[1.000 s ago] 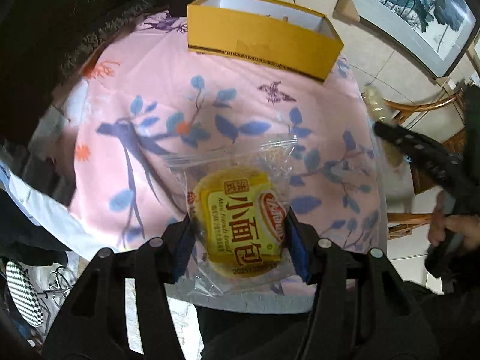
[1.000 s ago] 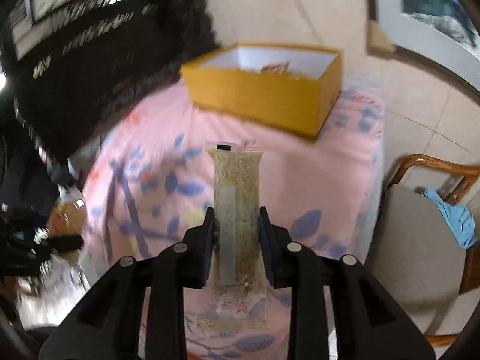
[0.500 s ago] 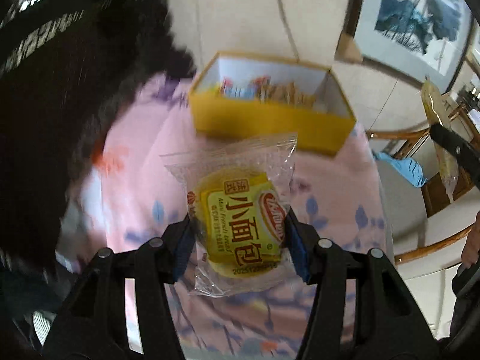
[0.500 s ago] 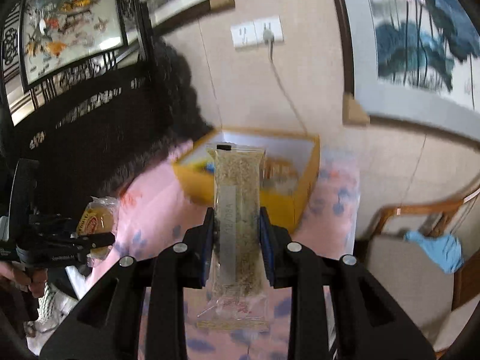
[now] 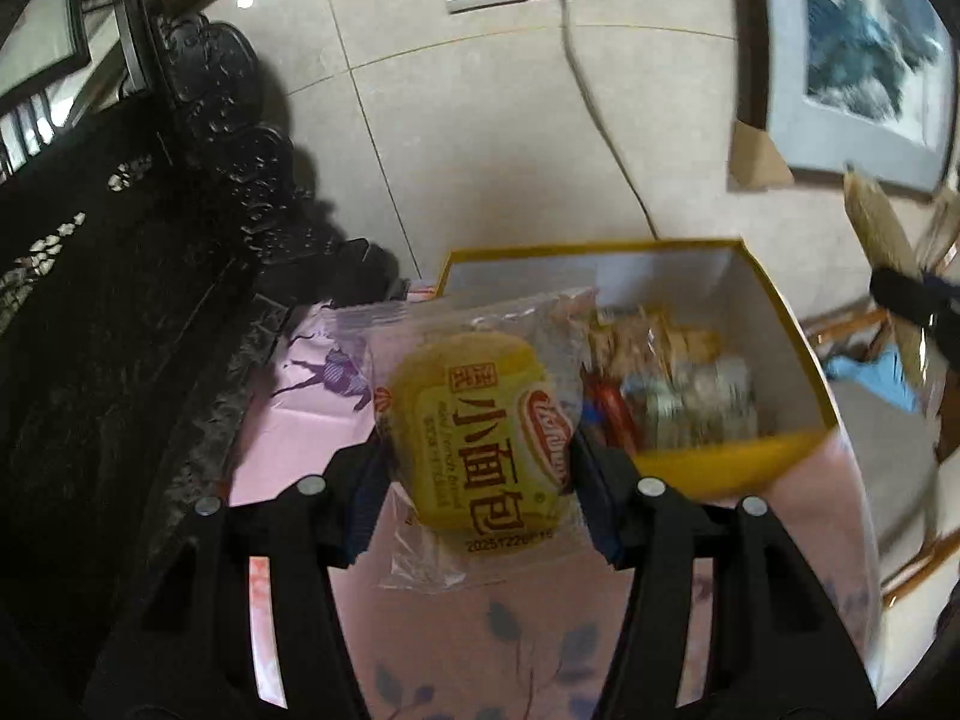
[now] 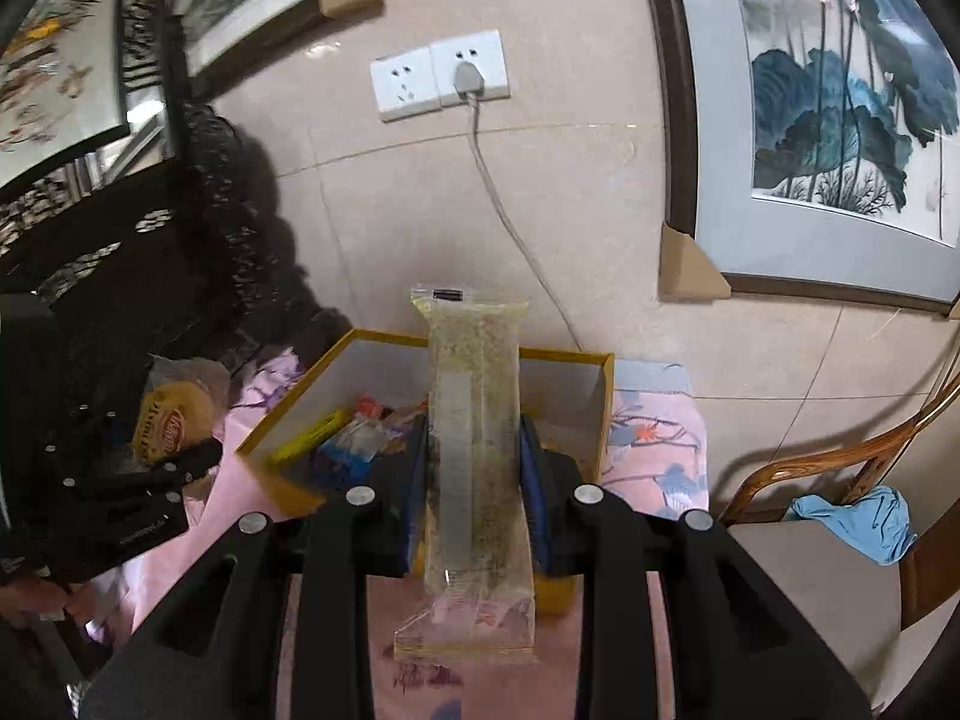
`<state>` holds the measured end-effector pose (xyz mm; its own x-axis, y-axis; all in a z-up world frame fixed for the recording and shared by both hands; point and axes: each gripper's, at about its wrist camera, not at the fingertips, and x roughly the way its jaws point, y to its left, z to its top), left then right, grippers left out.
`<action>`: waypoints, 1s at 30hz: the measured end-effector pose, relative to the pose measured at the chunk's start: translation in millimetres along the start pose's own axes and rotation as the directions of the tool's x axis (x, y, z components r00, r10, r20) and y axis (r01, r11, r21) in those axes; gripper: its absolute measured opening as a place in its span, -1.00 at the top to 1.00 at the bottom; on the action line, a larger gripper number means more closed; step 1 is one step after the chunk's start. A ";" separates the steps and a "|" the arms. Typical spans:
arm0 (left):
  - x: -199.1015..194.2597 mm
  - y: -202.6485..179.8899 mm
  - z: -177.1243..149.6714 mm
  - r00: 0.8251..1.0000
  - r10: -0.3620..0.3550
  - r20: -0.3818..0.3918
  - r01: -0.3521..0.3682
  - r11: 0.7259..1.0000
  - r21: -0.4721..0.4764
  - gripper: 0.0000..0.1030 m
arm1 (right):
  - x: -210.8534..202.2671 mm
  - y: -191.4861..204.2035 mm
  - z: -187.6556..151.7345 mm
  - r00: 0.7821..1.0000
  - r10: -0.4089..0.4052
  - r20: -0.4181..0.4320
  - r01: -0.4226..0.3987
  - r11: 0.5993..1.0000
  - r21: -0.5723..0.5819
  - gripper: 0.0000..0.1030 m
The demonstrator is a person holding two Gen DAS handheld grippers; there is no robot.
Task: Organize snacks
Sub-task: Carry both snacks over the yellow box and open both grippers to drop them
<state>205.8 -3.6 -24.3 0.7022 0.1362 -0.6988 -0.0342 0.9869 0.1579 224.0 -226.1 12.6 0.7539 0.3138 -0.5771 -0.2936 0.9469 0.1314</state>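
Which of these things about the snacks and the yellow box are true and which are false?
1. The left tool holds a small bread packet. True.
2. The right tool is holding nothing. False: it grips a long clear snack bar.
3. The yellow box already has snacks inside. True.
4. The box sits on a bare wooden table. False: it sits on a pink flowered cloth.
5. A plug sits in the wall socket. True.
6. The blue cloth lies inside the box. False: it lies on the chair.
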 end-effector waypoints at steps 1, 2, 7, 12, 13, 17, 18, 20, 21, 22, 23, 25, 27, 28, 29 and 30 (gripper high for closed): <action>9.3 2.8 6.8 1.000 -0.006 0.002 0.006 1.000 -0.007 -0.09 | 9.1 0.8 4.1 1.000 -0.002 -0.005 0.002 1.000 0.001 0.45; 15.1 4.9 11.0 1.000 -0.010 0.000 0.011 1.000 -0.009 -0.09 | 16.1 1.4 6.4 1.000 0.001 -0.011 -0.001 1.000 0.002 0.45; 47.8 12.5 29.2 0.999 -0.034 -0.021 0.034 0.999 -0.016 -0.09 | 55.0 1.1 11.4 0.999 -0.011 -0.052 0.011 1.000 0.007 0.45; 71.3 13.7 31.6 0.997 -0.050 -0.053 0.049 0.998 -0.025 -0.09 | 81.8 -3.2 6.2 0.995 0.006 -0.095 -0.004 1.000 0.019 0.45; 75.5 13.2 31.5 0.997 -0.054 -0.061 0.052 0.998 -0.027 -0.09 | 84.2 -4.5 5.8 0.995 0.006 -0.098 -0.003 1.000 0.026 0.45; 87.7 11.2 32.4 0.994 -0.069 -0.085 0.067 0.998 -0.020 -0.09 | 92.5 -9.7 5.5 0.994 -0.006 -0.105 0.011 0.999 0.039 0.45; 90.5 10.5 32.7 0.994 -0.070 -0.089 0.069 0.997 -0.018 -0.09 | 93.7 -11.0 5.4 0.994 -0.005 -0.105 0.009 0.999 0.043 0.45; 96.9 11.9 36.3 0.996 -0.047 -0.080 0.044 0.998 -0.041 -0.52 | 96.9 -13.0 4.3 0.996 -0.005 -0.089 0.009 0.999 0.045 0.05; 97.7 13.4 39.0 0.996 -0.015 -0.083 0.010 0.998 -0.061 -0.96 | 101.1 -11.0 3.9 0.995 -0.035 -0.093 0.036 0.999 0.015 -0.93; 95.8 15.3 40.8 0.997 0.026 -0.072 -0.032 0.996 -0.079 -0.96 | 104.4 -9.9 4.3 0.991 -0.074 -0.108 0.074 0.997 -0.008 -0.96; 92.6 17.3 41.8 0.996 0.057 -0.066 -0.064 0.993 -0.096 -0.96 | 103.6 -8.4 4.4 0.987 -0.124 -0.104 0.121 0.992 -0.031 -0.97; 84.3 21.3 40.7 0.997 0.030 -0.065 -0.037 0.992 -0.117 -0.96 | 90.1 -7.7 5.0 0.986 -0.143 -0.087 0.141 0.989 -0.035 -0.97; 71.4 24.5 36.9 0.998 -0.004 -0.057 -0.005 0.989 -0.148 -0.96 | 65.5 -10.7 2.0 0.988 -0.130 -0.083 0.130 0.991 0.000 -0.97; 61.5 26.7 33.0 0.999 -0.024 -0.043 0.017 0.986 -0.169 -0.96 | 54.9 -11.6 -1.3 0.989 -0.122 -0.083 0.123 0.992 0.009 -0.97; 53.8 28.2 29.1 0.999 -0.035 -0.041 0.027 0.982 -0.186 -0.96 | 44.1 -11.8 -6.1 0.989 -0.119 -0.088 0.120 0.993 0.011 -0.97; 47.0 28.2 24.8 0.998 -0.034 -0.053 0.023 0.980 -0.197 -0.96 | 34.5 -12.2 -12.2 0.987 -0.126 -0.098 0.127 0.992 0.005 -0.97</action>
<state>255.5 28.4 -35.3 0.6644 0.1068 -0.7397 -0.1577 0.9875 0.0010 246.4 -227.7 -18.8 0.7239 0.1838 -0.6650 -0.1926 0.9794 0.0610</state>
